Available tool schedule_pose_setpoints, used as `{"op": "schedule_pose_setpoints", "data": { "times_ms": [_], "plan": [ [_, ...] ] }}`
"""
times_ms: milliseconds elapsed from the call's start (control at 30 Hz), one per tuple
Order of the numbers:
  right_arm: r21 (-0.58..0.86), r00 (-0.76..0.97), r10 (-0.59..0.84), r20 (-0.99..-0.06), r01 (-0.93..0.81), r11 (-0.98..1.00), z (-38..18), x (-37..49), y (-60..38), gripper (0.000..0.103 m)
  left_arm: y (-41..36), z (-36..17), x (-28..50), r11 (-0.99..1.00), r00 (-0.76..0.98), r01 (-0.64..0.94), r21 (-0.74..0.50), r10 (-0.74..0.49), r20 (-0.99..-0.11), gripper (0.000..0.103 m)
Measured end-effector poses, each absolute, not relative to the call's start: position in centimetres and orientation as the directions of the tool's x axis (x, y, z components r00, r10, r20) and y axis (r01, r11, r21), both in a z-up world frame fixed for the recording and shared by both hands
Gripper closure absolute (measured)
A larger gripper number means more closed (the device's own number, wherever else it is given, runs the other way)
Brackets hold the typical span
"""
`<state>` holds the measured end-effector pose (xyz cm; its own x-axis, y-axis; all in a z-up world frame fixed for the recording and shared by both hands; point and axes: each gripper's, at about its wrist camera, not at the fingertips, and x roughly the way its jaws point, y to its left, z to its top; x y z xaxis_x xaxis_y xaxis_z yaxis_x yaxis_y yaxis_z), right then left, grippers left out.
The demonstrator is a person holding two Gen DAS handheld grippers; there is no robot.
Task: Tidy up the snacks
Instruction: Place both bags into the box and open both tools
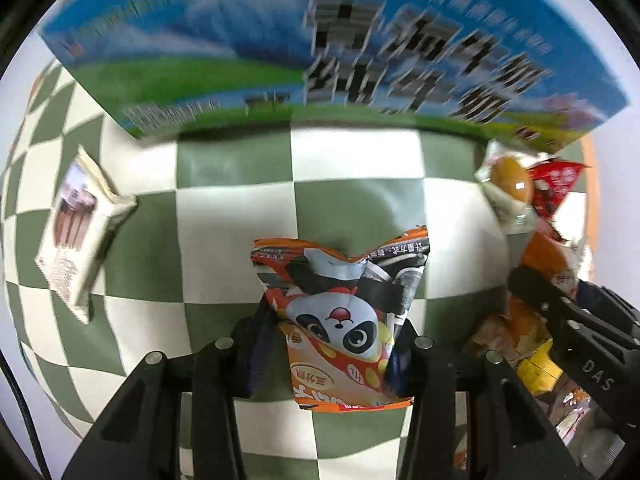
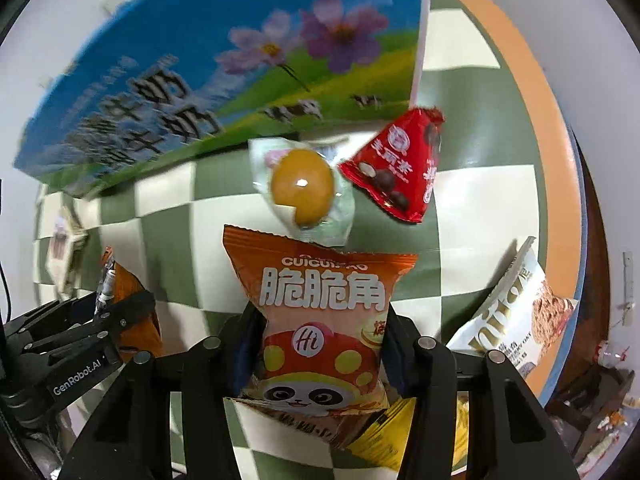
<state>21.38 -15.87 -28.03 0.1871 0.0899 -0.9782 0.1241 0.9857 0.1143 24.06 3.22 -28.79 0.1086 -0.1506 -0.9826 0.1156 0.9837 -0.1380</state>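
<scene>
Left wrist view: our left gripper [image 1: 340,344] is clamped on a crumpled orange panda snack pack [image 1: 344,316], pads pressing both sides, pack lifted clear of the checkered desk [image 1: 240,168]. A big blue milk carton box [image 1: 280,52] stands at the far edge. One white wafer pack [image 1: 76,224] lies alone at left, well apart from the rest. At right, a heap w/ a wrapped egg [image 1: 510,178], a red pack and orange/yellow packs, partly hidden by the other gripper.

Right wrist view: our right gripper [image 2: 320,344] is closed on a puffier orange panda crisp bag [image 2: 320,320], held off the desk. Just beyond it the wrapped egg [image 2: 302,188] and a red triangular choc-ball pack [image 2: 396,164] lie near the box. A white cookie bag [image 2: 512,320] sits at right near the desk edge; a yellow pack peeks under the gripper.

Progress: early to mid, probably. Two matching packs in hand, not yet placed; egg, red pack, cookie bag, wafer pack etc. still scattered. No sorted group visible yet.
</scene>
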Motion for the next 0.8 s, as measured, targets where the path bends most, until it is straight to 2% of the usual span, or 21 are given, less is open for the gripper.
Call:
{"op": "schedule_pose_setpoints", "data": {
  "times_ms": [233, 433, 567, 600, 800],
  "plan": [
    [0.228, 0.274, 0.198, -0.941, 0.080, 0.970, -22.4, 20.7, -15.9, 0.049, 5.2, -20.5, 23.2, 0.967, 0.214, 0.139, -0.214, -0.240, -0.947, 0.061],
    [0.308, 0.385, 0.282, -0.879, 0.007, 0.951, -15.0, 22.6, -16.6, 0.049, 3.0, -12.4, 28.4, 0.951, 0.319, 0.193, -0.241, -0.294, -0.901, 0.061],
    [0.312, 0.439, 0.298, -0.848, -0.041, 0.949, -12.1, 26.4, -15.3, 0.049, 0.9, -10.8, 33.8, 0.963, 0.350, 0.217, -0.159, -0.229, -0.908, 0.061],
    [0.304, 0.447, 0.294, -0.845, -0.050, 0.951, -11.7, 27.4, -15.1, 0.049, 0.4, -11.7, 35.9, 0.967, 0.349, 0.217, -0.134, -0.205, -0.914, 0.061],
    [0.301, 0.407, 0.308, -0.860, -0.084, 0.950, -14.2, 35.1, -11.3, 0.049, 2.1, -15.2, 43.9, 0.979, 0.238, 0.198, -0.042, -0.090, -0.967, 0.060]
  ]
}}
